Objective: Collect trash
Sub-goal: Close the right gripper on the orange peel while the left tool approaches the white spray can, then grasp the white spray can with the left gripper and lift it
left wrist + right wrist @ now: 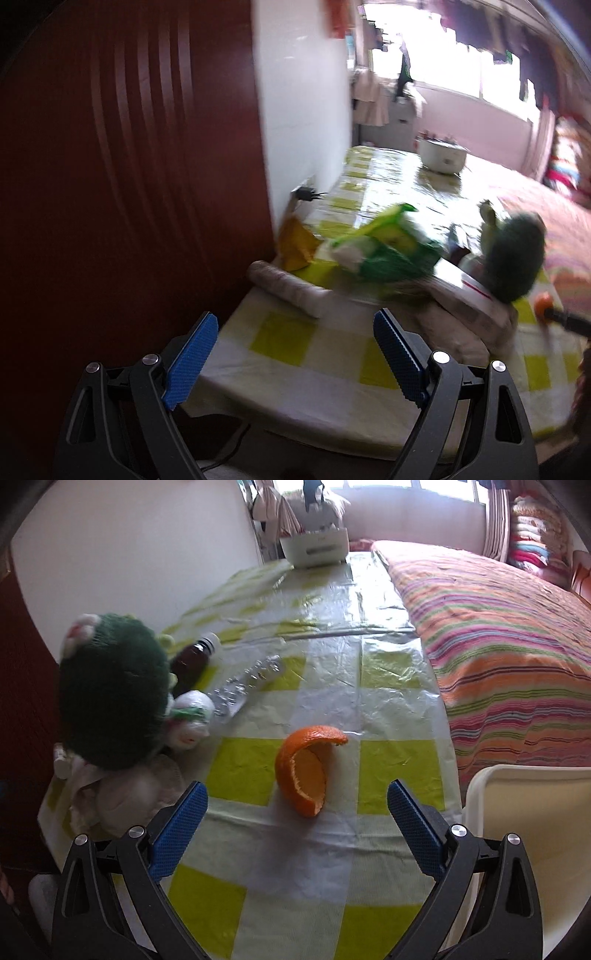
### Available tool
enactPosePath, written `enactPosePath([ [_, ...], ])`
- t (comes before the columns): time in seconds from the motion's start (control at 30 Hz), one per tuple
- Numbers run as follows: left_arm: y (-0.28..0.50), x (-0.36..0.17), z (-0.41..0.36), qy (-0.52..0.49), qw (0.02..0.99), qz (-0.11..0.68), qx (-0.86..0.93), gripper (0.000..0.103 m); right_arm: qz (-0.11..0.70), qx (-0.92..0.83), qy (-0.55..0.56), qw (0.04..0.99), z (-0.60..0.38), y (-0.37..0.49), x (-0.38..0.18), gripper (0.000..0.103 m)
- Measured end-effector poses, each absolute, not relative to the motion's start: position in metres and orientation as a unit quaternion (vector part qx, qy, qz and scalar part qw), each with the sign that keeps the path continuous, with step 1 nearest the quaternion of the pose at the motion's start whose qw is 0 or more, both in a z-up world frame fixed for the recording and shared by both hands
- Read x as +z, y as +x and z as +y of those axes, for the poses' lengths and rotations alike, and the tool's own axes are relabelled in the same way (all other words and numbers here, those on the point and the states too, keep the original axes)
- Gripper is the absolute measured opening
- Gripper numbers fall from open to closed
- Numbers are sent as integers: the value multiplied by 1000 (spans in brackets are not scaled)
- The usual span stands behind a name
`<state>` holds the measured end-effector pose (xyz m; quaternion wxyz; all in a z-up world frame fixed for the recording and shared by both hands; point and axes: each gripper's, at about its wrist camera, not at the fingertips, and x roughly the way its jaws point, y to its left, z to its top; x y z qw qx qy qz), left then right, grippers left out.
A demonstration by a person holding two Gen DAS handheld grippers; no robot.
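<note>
The tablecloth (391, 760) is checked in yellow-green, pale green and white. The peel (306, 768) on it is bright orange, paler inside. A plush toy (110, 701) is dark green with white and pink patches. The bottle (194, 661) is dark brown with a white cap. The bedspread (498, 638) is striped in orange, pink, green and purple. Both grippers' pads (177, 834) are blue on black frames. In the left wrist view a crumpled bag (384, 247) shows green, yellow and white, the door (129, 184) dark red-brown.

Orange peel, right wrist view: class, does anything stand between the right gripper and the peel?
Nothing visible does. The orange peel lies on the checked tablecloth, just ahead of the open right gripper, with only bare cloth between. The green plush toy and crushed plastic bottle sit off to the left.
</note>
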<state>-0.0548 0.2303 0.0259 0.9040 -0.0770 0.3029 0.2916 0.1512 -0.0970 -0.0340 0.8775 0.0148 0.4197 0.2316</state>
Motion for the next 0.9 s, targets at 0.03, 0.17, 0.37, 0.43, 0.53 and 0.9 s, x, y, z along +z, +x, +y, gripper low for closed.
enactPosePath([
  [0.03,-58,27,237,-86,901,301,299,84,419,234,6,877,-94,152,-33,92],
  [0.17,-72,33,253,-101,894,294,322,84,430,229,-10,874,-84,161,-35,78],
  [0.37,-82,44,253,-91,891,282,344,84,444,226,-14,867,-81,171,-41,52],
  [0.43,-82,46,252,-99,891,279,343,84,443,227,-16,867,-82,174,-41,27],
  [0.53,-75,43,253,-116,892,284,332,84,432,234,-17,871,-83,172,-38,21],
  [0.9,-32,16,290,-150,868,312,356,84,389,246,42,887,-107,157,-21,20],
])
